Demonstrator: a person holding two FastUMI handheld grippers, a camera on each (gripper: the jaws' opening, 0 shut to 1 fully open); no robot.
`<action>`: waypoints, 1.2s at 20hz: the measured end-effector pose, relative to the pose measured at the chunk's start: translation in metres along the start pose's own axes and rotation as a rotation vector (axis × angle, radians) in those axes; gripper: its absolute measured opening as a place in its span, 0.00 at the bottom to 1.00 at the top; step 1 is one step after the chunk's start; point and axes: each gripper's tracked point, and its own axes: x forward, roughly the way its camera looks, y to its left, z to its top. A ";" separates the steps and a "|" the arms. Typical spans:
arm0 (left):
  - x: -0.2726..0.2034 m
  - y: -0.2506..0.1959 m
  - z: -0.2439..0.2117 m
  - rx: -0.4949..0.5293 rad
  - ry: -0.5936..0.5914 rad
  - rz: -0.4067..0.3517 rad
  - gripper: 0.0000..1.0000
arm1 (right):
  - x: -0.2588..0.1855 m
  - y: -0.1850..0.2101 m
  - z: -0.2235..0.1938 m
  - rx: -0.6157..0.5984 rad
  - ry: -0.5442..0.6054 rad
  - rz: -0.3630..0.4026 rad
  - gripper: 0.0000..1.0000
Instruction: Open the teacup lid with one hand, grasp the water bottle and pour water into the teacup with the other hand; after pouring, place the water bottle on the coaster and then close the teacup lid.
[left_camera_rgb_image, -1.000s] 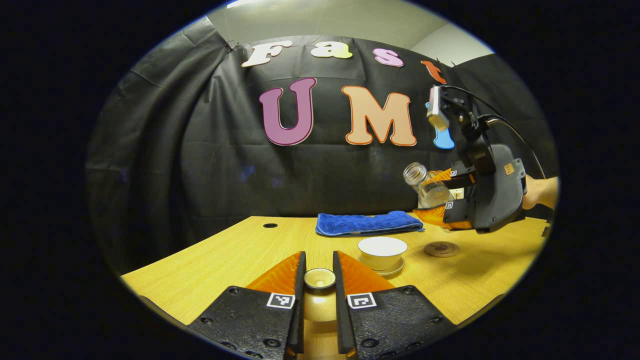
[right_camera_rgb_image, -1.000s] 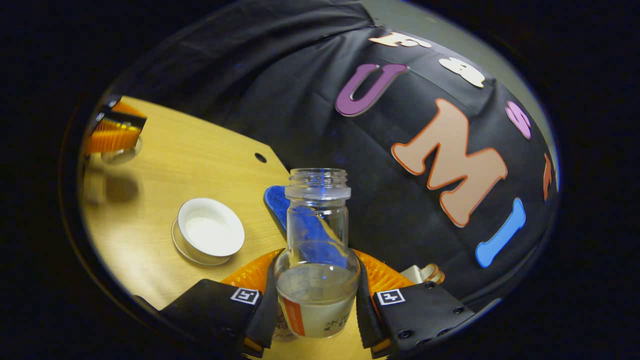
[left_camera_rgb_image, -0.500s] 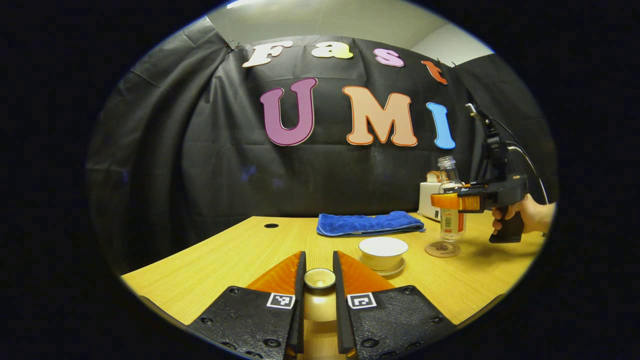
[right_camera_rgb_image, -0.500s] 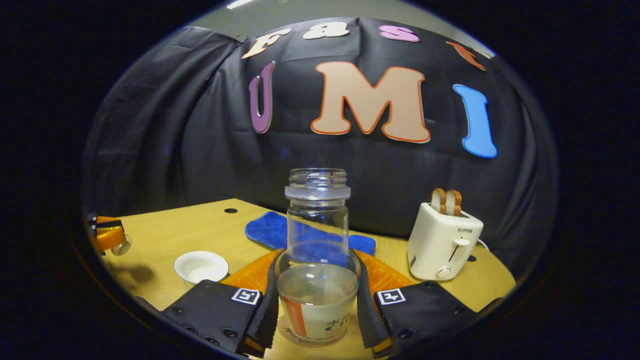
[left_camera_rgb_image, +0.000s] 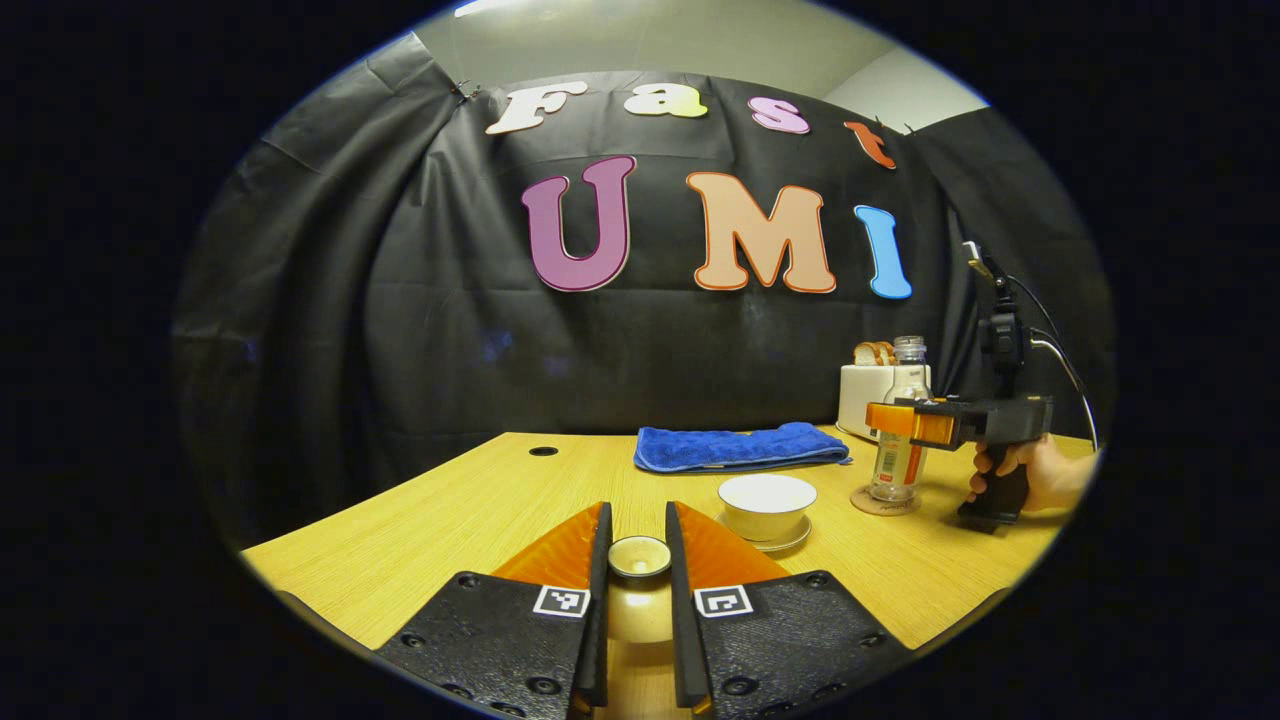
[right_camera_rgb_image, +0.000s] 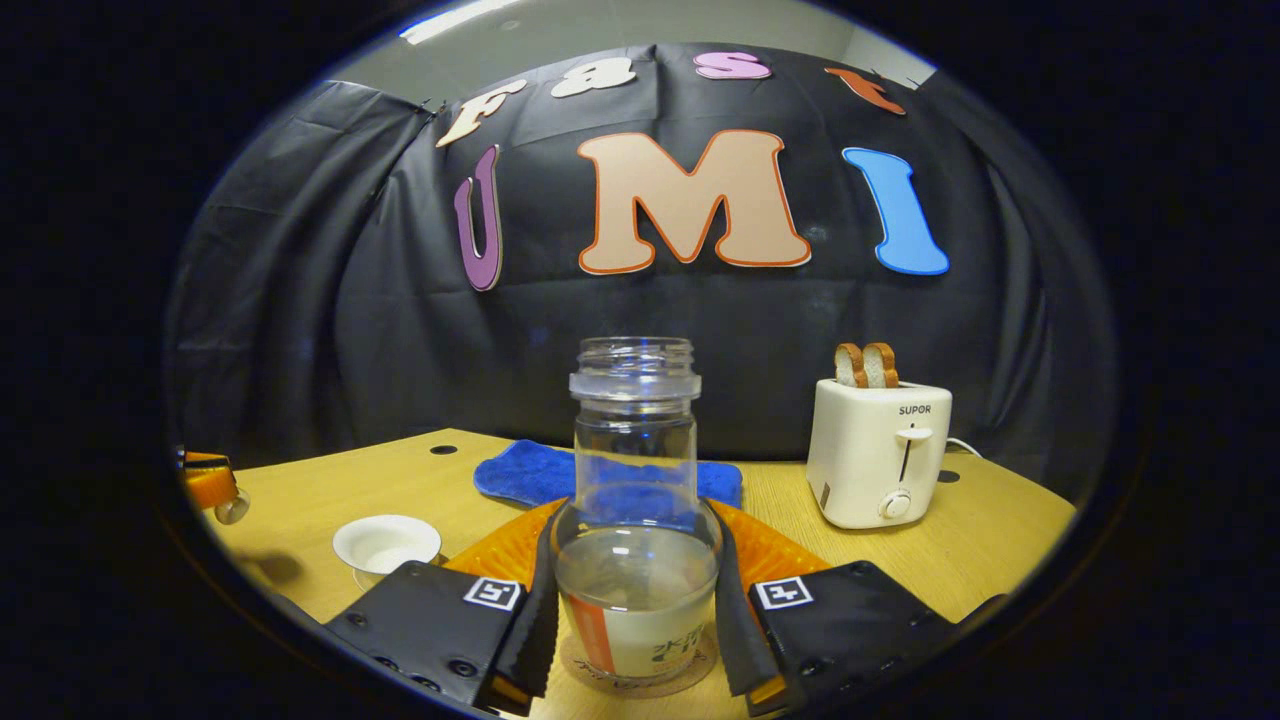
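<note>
Clear glass bottle (right_camera_rgb_image: 635, 520), upright on the coaster (right_camera_rgb_image: 640, 672), pressed between both fingers of my right gripper (right_camera_rgb_image: 635, 610). My left gripper (left_camera_rgb_image: 637, 580) fingers stand narrow, clamping the lid (left_camera_rgb_image: 639, 556).

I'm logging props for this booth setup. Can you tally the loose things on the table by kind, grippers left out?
Water bottle: 1
Coaster: 1
Teacup: 1
Saucer: 1
Teacup lid: 1
Blue towel: 1
Toaster: 1
Total: 7

Black cloth wall (left_camera_rgb_image: 400, 330) (creased) behind wooden table (left_camera_rgb_image: 450, 520) — pale ceiling (left_camera_rgb_image: 680, 40).
</note>
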 end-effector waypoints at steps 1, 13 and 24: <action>-0.001 0.000 -0.001 0.000 0.000 0.000 0.23 | -0.001 0.001 0.000 -0.009 -0.013 -0.005 0.71; -0.001 0.001 0.000 0.001 -0.001 0.009 0.24 | -0.006 -0.007 -0.009 0.032 -0.034 -0.055 0.77; -0.001 0.003 0.000 0.001 0.000 0.015 0.23 | -0.028 -0.015 -0.007 0.029 -0.035 -0.154 0.99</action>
